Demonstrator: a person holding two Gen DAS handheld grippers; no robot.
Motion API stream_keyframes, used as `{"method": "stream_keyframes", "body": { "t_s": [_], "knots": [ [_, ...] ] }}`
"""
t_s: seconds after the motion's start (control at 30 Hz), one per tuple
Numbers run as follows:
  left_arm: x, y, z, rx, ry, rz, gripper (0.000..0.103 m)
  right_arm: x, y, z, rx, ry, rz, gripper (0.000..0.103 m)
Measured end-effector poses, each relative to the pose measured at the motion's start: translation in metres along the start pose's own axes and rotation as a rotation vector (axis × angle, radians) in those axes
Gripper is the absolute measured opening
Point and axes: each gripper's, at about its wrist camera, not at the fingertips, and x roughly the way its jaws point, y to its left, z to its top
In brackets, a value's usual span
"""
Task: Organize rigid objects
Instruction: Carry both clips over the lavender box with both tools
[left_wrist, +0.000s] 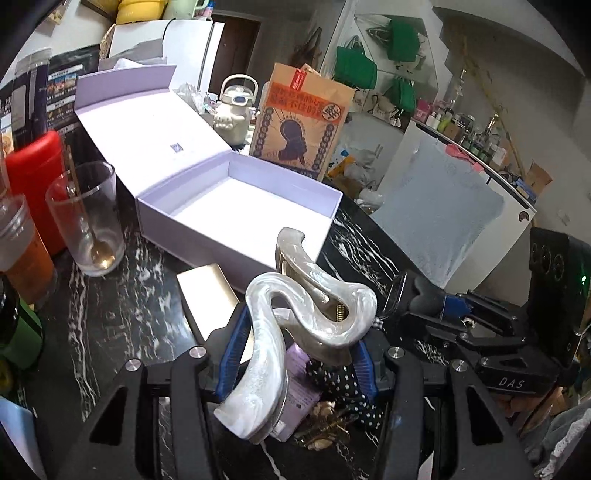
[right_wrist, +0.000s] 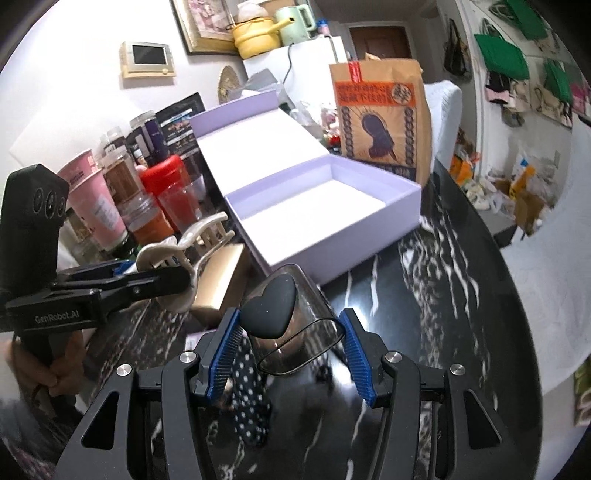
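My left gripper (left_wrist: 297, 350) is shut on a large pearl-white hair claw clip (left_wrist: 295, 314) and holds it above the black marble table, just in front of the open lilac box (left_wrist: 240, 206). The clip also shows in the right wrist view (right_wrist: 177, 251). My right gripper (right_wrist: 288, 350) is closed around a smoky clear cup (right_wrist: 295, 332) with a black heart (right_wrist: 269, 310) on it. The box (right_wrist: 325, 206) lies ahead, its inside bare.
A gold case (left_wrist: 210, 299), a polka-dot fabric piece (right_wrist: 247, 398) and a purple card (left_wrist: 299, 387) lie on the table. A glass with a spoon (left_wrist: 86, 218), a red canister (left_wrist: 33, 184), cups and jars stand left. A brown paper bag (right_wrist: 380, 118) stands behind the box.
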Motion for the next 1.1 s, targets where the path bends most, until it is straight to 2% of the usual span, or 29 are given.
{"method": "stream_keyframes", "body": {
  "t_s": [0.17,0.3,0.47,0.63,0.83,1.1],
  "knots": [
    [0.001,0.002,0.014,0.016,-0.016,0.006,0.051,0.004,0.004,0.023,-0.043,0.002,-0.023,0.054],
    [0.004,0.006,0.023,-0.003,-0.013,-0.022,0.051,0.006,0.002,0.039,-0.056,-0.006,0.0,0.054],
    [0.005,0.008,0.035,0.001,-0.034,-0.006,0.051,0.009,0.005,0.058,-0.08,-0.026,0.008,0.054],
    [0.007,0.014,0.053,-0.008,-0.041,-0.027,0.051,0.014,0.006,0.075,-0.09,-0.033,0.028,0.054],
    [0.013,0.017,0.079,0.013,-0.066,0.01,0.051,0.024,0.004,0.1,-0.087,-0.039,0.052,0.054],
    [0.022,0.023,0.118,0.026,-0.102,0.067,0.051,0.036,-0.003,0.143,-0.071,-0.072,0.039,0.054]
  ]
}}
